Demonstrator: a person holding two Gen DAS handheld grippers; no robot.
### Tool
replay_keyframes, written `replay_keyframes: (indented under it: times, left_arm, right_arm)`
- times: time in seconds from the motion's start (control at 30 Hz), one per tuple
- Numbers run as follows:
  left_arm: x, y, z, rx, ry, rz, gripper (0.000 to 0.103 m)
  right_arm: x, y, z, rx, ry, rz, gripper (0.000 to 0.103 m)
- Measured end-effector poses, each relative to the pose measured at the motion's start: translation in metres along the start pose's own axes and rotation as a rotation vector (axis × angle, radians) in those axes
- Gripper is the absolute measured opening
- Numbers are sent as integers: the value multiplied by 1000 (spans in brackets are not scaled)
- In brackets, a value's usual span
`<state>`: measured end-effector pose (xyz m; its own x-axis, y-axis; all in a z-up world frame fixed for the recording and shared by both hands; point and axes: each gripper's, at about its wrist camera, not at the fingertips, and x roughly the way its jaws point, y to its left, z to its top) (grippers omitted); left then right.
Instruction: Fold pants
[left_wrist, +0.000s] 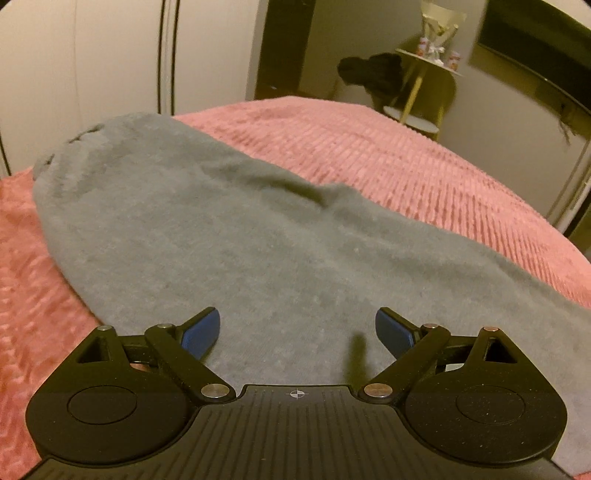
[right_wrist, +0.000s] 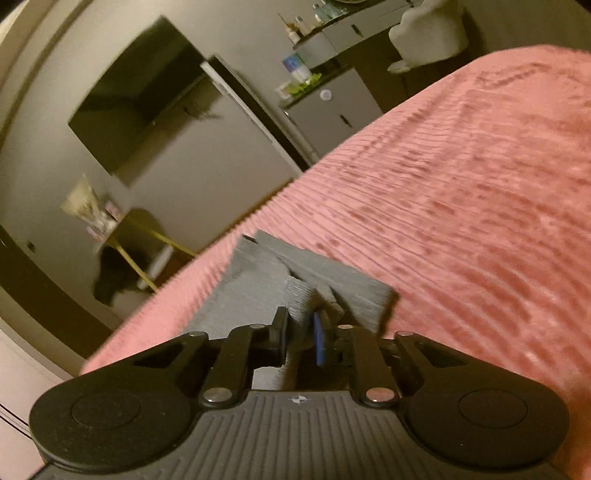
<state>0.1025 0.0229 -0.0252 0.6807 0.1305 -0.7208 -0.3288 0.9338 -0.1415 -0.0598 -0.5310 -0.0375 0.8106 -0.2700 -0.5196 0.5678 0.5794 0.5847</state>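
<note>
Grey pants (left_wrist: 221, 229) lie flat on a pink ribbed bedspread (left_wrist: 424, 166). In the left wrist view they stretch from my gripper away to the far left. My left gripper (left_wrist: 297, 328) is open and empty, just above the near part of the pants. In the right wrist view my right gripper (right_wrist: 301, 332) is shut on a bunched fold of the grey pants (right_wrist: 306, 291), near a ribbed cuff end that lies on the bedspread (right_wrist: 461, 203).
The bed edge runs close behind the pants in the right wrist view. Beyond it stand a small round side table (left_wrist: 428, 62) with a dark bundle (left_wrist: 373, 74), a wall-mounted dark screen (right_wrist: 136, 99) and a grey cabinet (right_wrist: 332, 107). A white wardrobe (left_wrist: 92, 66) stands at the left.
</note>
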Motion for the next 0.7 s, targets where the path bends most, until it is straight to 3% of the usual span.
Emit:
replay_keyframes:
  times: [0.03, 0.07, 0.2, 0.27, 0.3, 0.4, 0.57, 0.63, 0.7]
  left_arm:
    - [2, -1, -1, 5, 6, -10, 95]
    - [3, -2, -2, 11, 8, -16, 95]
    - [7, -2, -6, 29, -4, -22, 95]
    - [7, 0, -6, 24, -18, -26, 95]
    - [8, 1, -5, 23, -27, -25, 95]
    - [7, 2, -5, 25, -56, -11, 95]
    - [2, 3, -3, 24, -112, 3, 95]
    - [2, 4, -2, 27, -113, 2, 95]
    - [3, 4, -2, 32, -104, -5, 95]
  right_arm:
    - [5, -1, -1, 6, 15, -3, 32]
    - [10, -2, -1, 13, 39, 2, 36]
    - [39, -4, -4, 70, 121, -11, 38]
    - [45, 5, -3, 56, 134, -32, 25]
    - [47, 13, -2, 21, 127, -55, 7]
    - [41, 47, 6, -110, 63, -43, 7]
    - [7, 84, 26, -215, -168, 154, 3]
    - [8, 76, 26, -220, -184, 139, 4]
    - [24, 60, 19, -234, -151, 47, 5]
